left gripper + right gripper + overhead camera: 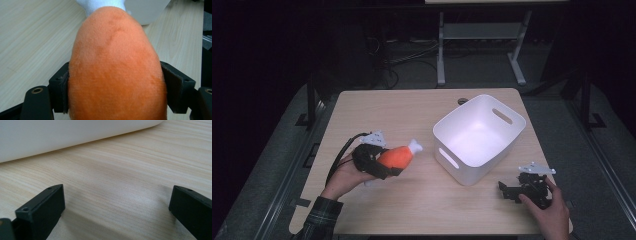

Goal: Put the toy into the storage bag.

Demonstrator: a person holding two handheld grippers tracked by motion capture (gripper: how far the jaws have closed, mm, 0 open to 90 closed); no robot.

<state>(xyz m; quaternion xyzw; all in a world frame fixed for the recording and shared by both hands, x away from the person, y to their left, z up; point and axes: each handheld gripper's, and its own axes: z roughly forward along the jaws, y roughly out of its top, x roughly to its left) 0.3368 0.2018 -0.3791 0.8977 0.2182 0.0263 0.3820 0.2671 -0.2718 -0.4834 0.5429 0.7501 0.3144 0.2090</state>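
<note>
Left gripper (384,162) is clamped on the fat orange end of the plush drumstick (398,156), lower left of the high view. Its white tip points right toward the bin (512,135), so the left hand's way closer. Right gripper (512,191) sits open, empty.

The table (422,115) has a light wooden top with rounded corners. A white bin (479,137) stands on its right half, turned at an angle to the table edges. The bin is open at the top, and it has a slot handle (502,116) on the far wall and another slot (448,157) on the near wall. Just behind the bin, near the far edge of the table, there is a small dark hole (463,101). Beyond the table the floor (412,70) is dark, with cables (402,62) on it and a grey metal stand (482,45).
</note>
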